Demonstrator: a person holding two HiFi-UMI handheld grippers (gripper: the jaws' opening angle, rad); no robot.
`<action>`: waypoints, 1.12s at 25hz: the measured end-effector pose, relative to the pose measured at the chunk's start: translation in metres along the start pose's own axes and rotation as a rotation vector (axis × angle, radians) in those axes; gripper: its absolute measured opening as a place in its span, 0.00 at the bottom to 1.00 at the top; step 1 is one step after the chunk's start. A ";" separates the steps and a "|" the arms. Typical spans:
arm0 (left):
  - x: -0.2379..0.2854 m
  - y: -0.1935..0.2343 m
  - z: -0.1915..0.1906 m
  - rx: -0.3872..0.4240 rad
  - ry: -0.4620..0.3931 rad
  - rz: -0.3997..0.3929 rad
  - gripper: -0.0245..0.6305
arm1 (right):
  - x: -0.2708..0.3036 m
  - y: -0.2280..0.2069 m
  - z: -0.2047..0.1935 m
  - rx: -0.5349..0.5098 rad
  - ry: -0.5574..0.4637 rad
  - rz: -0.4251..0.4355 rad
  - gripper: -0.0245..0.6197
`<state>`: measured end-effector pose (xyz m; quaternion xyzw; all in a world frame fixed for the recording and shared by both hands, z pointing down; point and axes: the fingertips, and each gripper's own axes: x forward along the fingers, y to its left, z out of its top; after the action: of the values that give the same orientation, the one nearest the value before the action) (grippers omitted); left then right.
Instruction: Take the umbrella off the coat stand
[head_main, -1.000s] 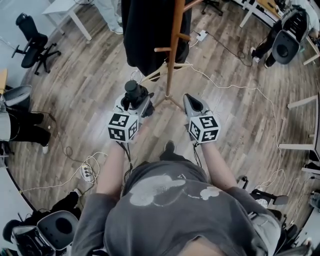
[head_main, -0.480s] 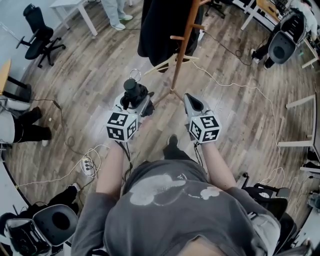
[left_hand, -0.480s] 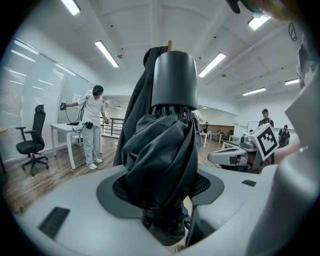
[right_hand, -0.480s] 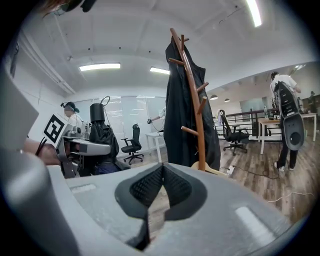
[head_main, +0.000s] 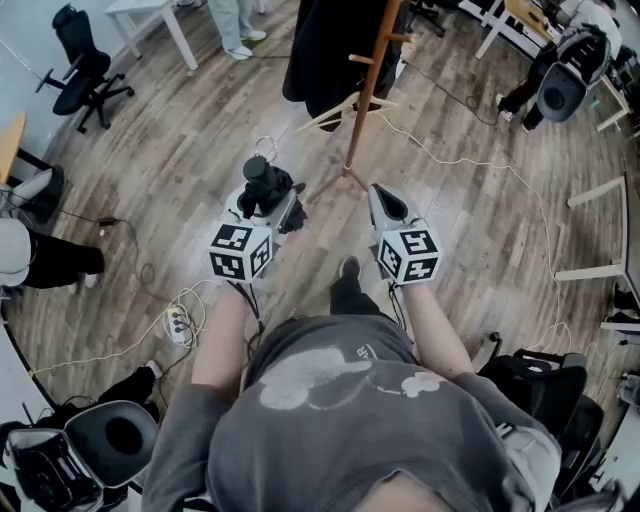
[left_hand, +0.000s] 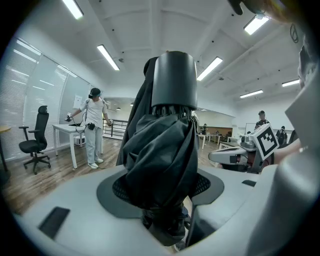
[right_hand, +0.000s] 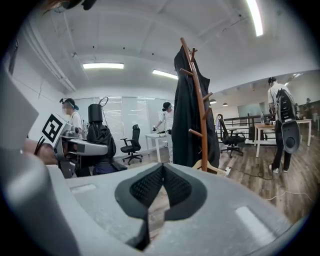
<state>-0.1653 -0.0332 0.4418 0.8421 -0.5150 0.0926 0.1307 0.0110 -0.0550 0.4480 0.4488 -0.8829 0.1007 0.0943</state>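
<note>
A folded black umbrella (head_main: 264, 184) stands upright between the jaws of my left gripper (head_main: 268, 208), which is shut on its bunched fabric. In the left gripper view the umbrella (left_hand: 165, 150) fills the middle, its round black cap on top, with the left gripper (left_hand: 162, 195) clamped low on it. The wooden coat stand (head_main: 364, 90) rises ahead of both grippers, apart from them, with a black coat (head_main: 335, 45) hanging on it. My right gripper (head_main: 386, 205) is shut and holds nothing. The right gripper view shows its pads (right_hand: 175, 187) meeting, with the coat stand (right_hand: 199, 115) beyond.
Cables and a power strip (head_main: 175, 322) trail over the wooden floor. A black office chair (head_main: 82, 85) and a white table (head_main: 150, 15) stand at the far left, with more chairs and tables at the right (head_main: 560, 90). A person (left_hand: 92, 125) stands by a table.
The coat stand and coat have slid up and away in the head view as I back off. Both grippers keep their places, and the umbrella stays in the left one.
</note>
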 end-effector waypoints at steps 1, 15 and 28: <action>-0.007 -0.001 -0.001 -0.001 -0.002 -0.001 0.42 | -0.005 0.005 -0.001 -0.001 0.000 -0.004 0.04; -0.078 -0.017 -0.036 -0.019 0.005 -0.056 0.42 | -0.061 0.061 -0.035 -0.022 0.041 -0.072 0.03; -0.104 -0.010 -0.047 -0.039 0.006 -0.052 0.42 | -0.067 0.096 -0.039 -0.033 0.058 -0.049 0.03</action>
<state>-0.2046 0.0736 0.4549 0.8522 -0.4942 0.0817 0.1510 -0.0253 0.0621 0.4593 0.4656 -0.8700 0.0970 0.1298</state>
